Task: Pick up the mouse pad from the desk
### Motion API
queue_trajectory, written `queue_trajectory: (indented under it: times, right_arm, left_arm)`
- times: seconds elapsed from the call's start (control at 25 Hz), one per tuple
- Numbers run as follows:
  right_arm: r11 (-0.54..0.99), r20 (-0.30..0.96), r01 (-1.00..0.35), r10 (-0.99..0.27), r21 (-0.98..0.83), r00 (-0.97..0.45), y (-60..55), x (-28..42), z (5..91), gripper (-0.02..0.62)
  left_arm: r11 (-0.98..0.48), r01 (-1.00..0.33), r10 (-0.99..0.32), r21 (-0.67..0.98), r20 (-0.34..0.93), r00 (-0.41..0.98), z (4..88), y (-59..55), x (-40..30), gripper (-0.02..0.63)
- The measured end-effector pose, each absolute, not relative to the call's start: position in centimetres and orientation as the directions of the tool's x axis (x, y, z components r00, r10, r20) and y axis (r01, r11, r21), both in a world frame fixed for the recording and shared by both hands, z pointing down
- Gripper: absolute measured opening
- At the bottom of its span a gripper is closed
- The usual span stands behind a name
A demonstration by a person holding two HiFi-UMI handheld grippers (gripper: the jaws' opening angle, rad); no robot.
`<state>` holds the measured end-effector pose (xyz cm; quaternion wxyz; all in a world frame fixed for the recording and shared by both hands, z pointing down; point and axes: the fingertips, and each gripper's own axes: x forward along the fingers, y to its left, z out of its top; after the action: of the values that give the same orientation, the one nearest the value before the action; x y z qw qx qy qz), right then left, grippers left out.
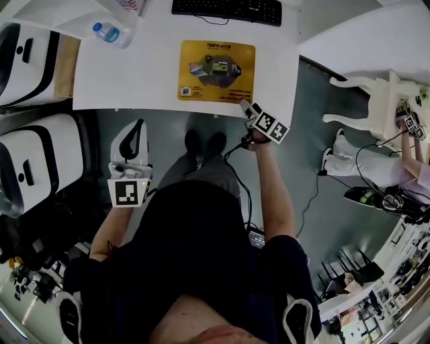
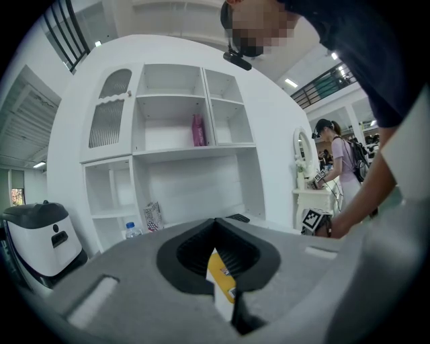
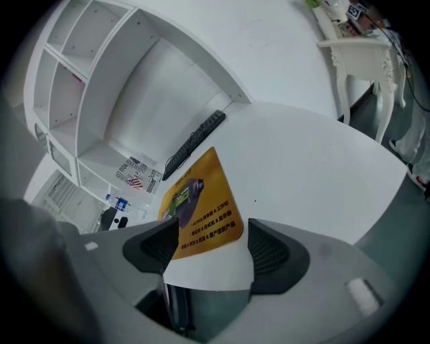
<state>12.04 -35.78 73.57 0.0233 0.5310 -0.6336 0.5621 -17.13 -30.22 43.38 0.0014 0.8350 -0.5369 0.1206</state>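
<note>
White table [image 1: 134, 74] with a yellow mouse pad [image 1: 216, 70] on it. Right gripper [image 1: 246, 106] jaws open by its near corner, left gripper [image 1: 138, 127] jaws closed.

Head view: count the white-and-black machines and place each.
2. One white-and-black machine stands beside the desk's left end; the other stands below it in the picture, nearer the person. More may lie outside the frame.

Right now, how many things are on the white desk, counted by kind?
Mouse pad: 1
Keyboard: 1
Bottle: 1
Printed packet: 1
Total: 4
</note>
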Motion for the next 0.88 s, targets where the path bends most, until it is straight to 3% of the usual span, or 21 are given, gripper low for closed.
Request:
queue_trajectory:
  times: [0.88]
  right_arm:
    - [-0.183,0.6,-0.679,-0.662,-0.711,-0.45,-38.2,11.1,73.7,0.256]
  left_arm:
    - [-0.418,-0.904,-0.894,-0.087,0.216,0.393,44.4,-31.0,-16.6,0.003]
